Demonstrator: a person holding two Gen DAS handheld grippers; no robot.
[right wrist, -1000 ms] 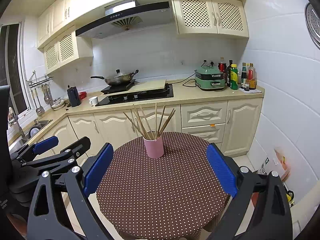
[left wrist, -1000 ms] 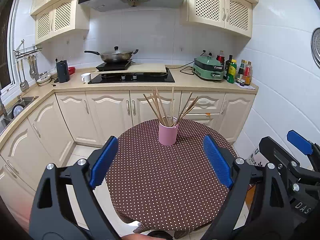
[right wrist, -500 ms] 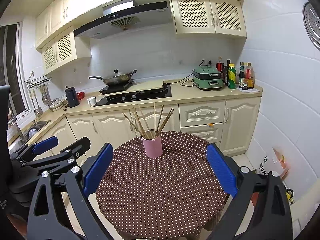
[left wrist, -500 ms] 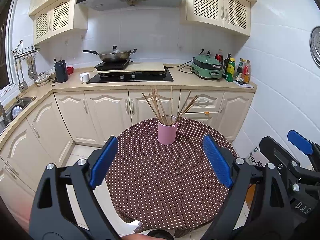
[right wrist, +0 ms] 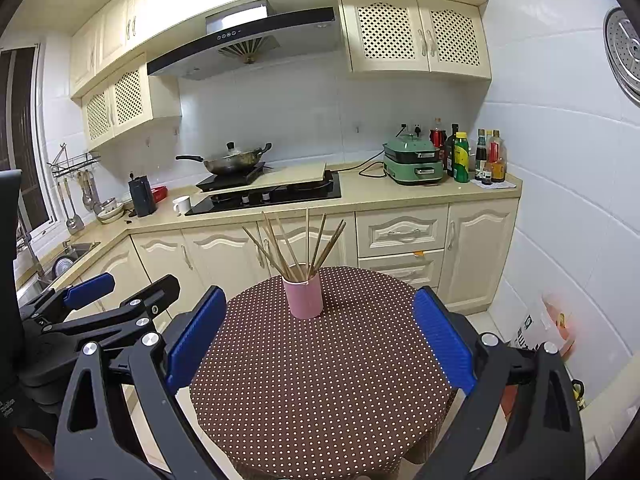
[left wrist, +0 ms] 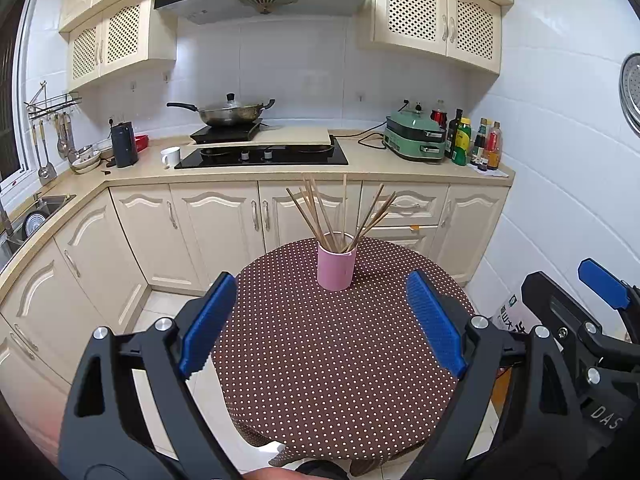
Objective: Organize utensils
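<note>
Both grippers hang wide open over the near edge of the round polka-dot table (left wrist: 332, 360), gripping nothing: left gripper (left wrist: 322, 320) and right gripper (right wrist: 320, 334) each frame bare cloth between the blue pads. Pink cup (left wrist: 336, 266) stands upright near the far edge of the table, well apart from both, chopsticks (left wrist: 340, 212) fanned out of its top. Open cloth all round the cup; floor gap between table and base cabinets (left wrist: 216, 232). Exact chopstick count hard to make out, sticks overlap. Near table rim is hidden behind gripper frames. Left view catches the right gripper at its right border, cut off; right view shows the left gripper's side at lower left, plus a bag (right wrist: 552, 326) by the wall.
</note>
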